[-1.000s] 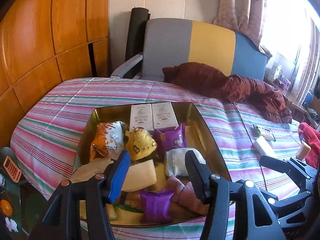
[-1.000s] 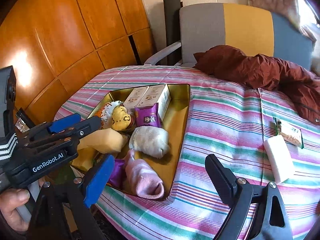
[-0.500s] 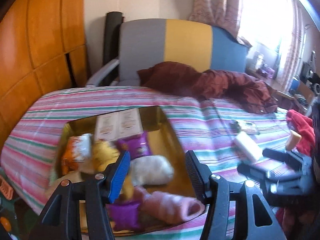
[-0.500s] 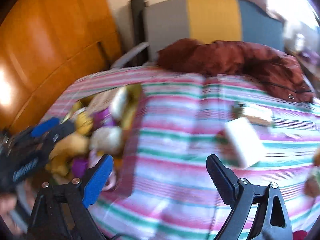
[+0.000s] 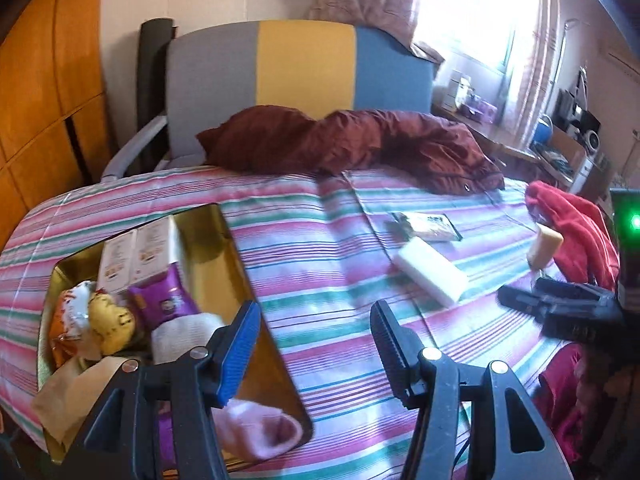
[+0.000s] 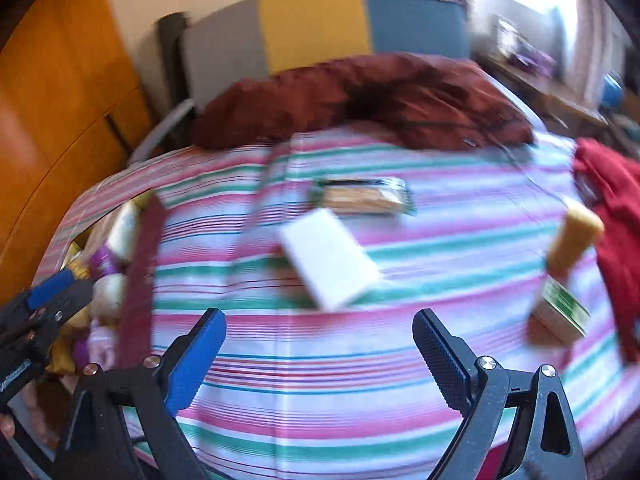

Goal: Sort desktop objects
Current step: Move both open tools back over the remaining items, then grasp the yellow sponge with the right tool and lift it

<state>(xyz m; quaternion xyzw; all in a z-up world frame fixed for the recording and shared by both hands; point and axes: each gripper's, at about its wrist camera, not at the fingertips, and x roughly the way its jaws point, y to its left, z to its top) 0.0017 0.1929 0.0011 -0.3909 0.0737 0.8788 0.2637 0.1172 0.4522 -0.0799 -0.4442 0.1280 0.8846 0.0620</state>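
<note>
The right tongs [image 6: 316,354] stand wide open with nothing between the jaws, hanging over bare striped cloth just short of the white block [image 6: 329,258]. That spread suits a broad, flat-sided thing, so my guess is the block is the next pick. The left tongs [image 5: 314,344] are part open and also empty, sitting over the right-hand rim of the gold tray [image 5: 236,248], half above the tray and half above the cloth.

The surface carrying everything is a bed under a pink, green and white striped cover [image 5: 320,240], not a worktop, so anything set down sinks a little and may tip. The tray lies at the bed's near left corner and already holds two pale boxes [image 5: 136,256], a purple packet [image 5: 168,300], a yellow soft toy [image 5: 110,320], a white rolled sock [image 5: 184,332] and a pink sock [image 5: 260,432] — gathered goods, it seems, which makes the tray the collecting place.

Still loose on the cover, well apart from the tray: the white block, a flat dark-edged packet [image 6: 362,196] just beyond it, a yellow cylinder [image 6: 576,240] near the red cloth [image 6: 616,216], and a green-and-white box [image 6: 560,312] below it. The right view is blurred, so labels cannot be read — the sorting looks partly done.
</note>
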